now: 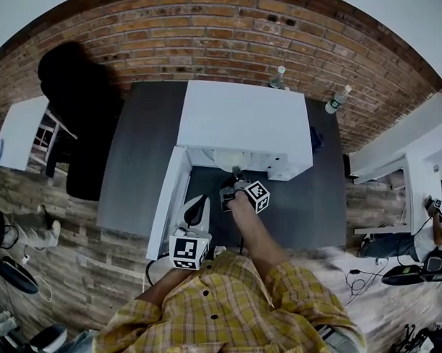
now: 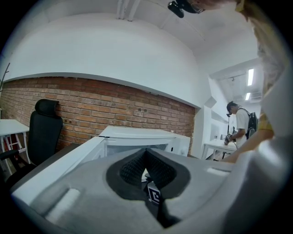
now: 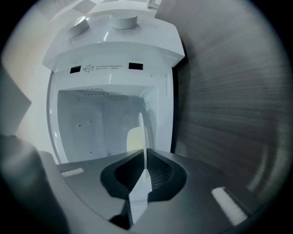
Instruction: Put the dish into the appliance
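A white microwave (image 1: 241, 121) stands on the dark grey table (image 1: 144, 153), its door (image 1: 167, 196) swung open to the left. My right gripper (image 1: 234, 180) is shut on a white dish (image 1: 225, 160) at the mouth of the cavity. In the right gripper view the dish (image 3: 143, 137) runs edge-on between the pads of the right gripper (image 3: 146, 157), with the empty white cavity (image 3: 91, 123) straight ahead. My left gripper (image 1: 195, 209) sits beside the open door, and its jaws meet with nothing between them. The left gripper (image 2: 146, 153) looks at the microwave (image 2: 137, 135) past the door (image 2: 59, 164).
A black office chair (image 1: 81, 105) stands left of the table, next to a white desk (image 1: 20, 132). Two bottles (image 1: 277, 77) (image 1: 337, 99) stand behind the microwave. White shelving (image 1: 416, 180) is at the right. A person (image 2: 238, 125) works at a far bench.
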Motion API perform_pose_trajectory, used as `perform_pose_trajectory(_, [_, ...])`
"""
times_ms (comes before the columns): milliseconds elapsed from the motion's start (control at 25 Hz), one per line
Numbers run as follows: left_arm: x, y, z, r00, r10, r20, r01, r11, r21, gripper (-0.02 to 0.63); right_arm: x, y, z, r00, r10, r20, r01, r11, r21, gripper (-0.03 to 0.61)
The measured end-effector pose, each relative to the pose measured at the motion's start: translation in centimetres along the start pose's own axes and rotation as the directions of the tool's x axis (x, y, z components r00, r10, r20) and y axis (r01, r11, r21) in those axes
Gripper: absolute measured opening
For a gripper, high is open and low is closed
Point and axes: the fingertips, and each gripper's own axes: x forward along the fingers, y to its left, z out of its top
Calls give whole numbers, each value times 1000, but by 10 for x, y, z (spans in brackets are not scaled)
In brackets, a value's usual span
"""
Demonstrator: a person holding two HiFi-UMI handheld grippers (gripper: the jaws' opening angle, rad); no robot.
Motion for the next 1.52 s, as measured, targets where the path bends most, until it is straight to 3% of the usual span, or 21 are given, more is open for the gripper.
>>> perform_pose_trajectory(320, [4, 6, -2, 1000, -3, -13, 3, 1000, -7, -3, 13, -4, -7, 999, -38, 2, 38, 997, 60, 20])
perform_pose_trajectory(520, [8, 8, -2, 1000, -8, -18, 8, 1000, -11, -3, 16, -16, -11, 995, -103, -14, 104, 992, 67, 120])
perform_pose_trajectory(1120, [9, 17, -4, 999, -11, -32, 10, 999, -30, -3, 23, -18, -11, 992, -128, -6, 128, 990, 63, 147])
perform_pose_trajectory(1520, [-1, 11, -2, 999, -28, -19, 28, 999, -34, -3, 4, -15, -19, 995, -87, -55, 88, 996, 22, 119])
